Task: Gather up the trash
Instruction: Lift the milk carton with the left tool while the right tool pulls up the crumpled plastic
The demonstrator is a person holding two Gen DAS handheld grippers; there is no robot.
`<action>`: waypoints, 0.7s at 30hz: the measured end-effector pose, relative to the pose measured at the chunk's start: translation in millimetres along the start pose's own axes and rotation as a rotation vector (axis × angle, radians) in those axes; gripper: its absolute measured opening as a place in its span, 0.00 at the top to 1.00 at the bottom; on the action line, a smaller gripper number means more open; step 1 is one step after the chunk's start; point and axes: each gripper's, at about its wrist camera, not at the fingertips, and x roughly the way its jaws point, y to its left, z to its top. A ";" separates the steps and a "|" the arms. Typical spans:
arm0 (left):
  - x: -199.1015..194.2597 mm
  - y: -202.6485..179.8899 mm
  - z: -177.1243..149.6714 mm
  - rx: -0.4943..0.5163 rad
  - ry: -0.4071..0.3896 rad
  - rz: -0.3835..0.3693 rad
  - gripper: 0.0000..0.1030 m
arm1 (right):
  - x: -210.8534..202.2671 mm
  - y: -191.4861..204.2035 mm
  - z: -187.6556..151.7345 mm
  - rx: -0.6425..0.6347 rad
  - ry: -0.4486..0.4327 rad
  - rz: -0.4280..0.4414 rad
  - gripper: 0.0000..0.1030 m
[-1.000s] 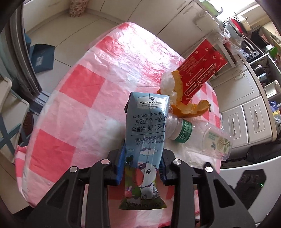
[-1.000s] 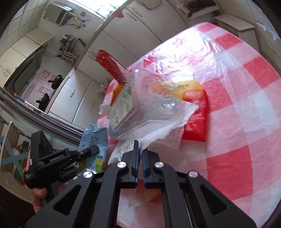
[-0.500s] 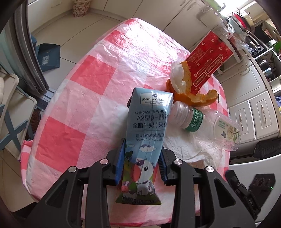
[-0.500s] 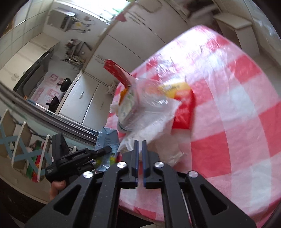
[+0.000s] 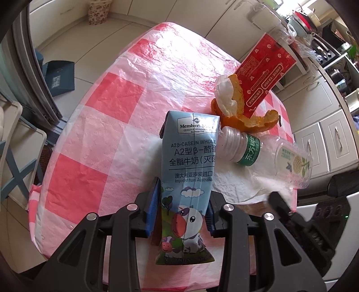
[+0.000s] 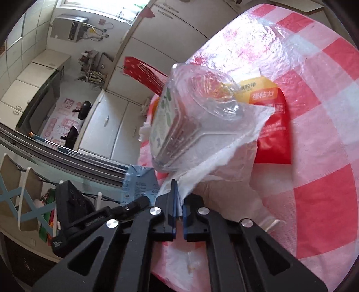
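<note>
Between my left gripper's (image 5: 182, 210) blue pads sits the milk carton (image 5: 188, 170), clamped upright above the checked table (image 5: 107, 112). My right gripper (image 6: 178, 214) pinches the white tissue (image 6: 215, 155) under the clear bottle (image 6: 193, 116), beside orange peel (image 5: 246, 120) and a red wrapper (image 5: 264, 69).

The room is a kitchen with a pale tiled floor (image 5: 67, 45) and cream cabinets (image 5: 325, 125) along the walls. Daylight comes from a window (image 6: 101, 4) above. A flowered bag (image 5: 97, 11) and a dark blue bag (image 5: 59, 78) stand on the floor. A white chair (image 6: 13, 191) has blue cross bars.
</note>
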 end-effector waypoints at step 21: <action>-23.1 -8.6 -17.2 0.054 -0.057 -0.005 0.71 | -52.7 -20.8 -1.2 -0.039 0.080 -0.122 0.85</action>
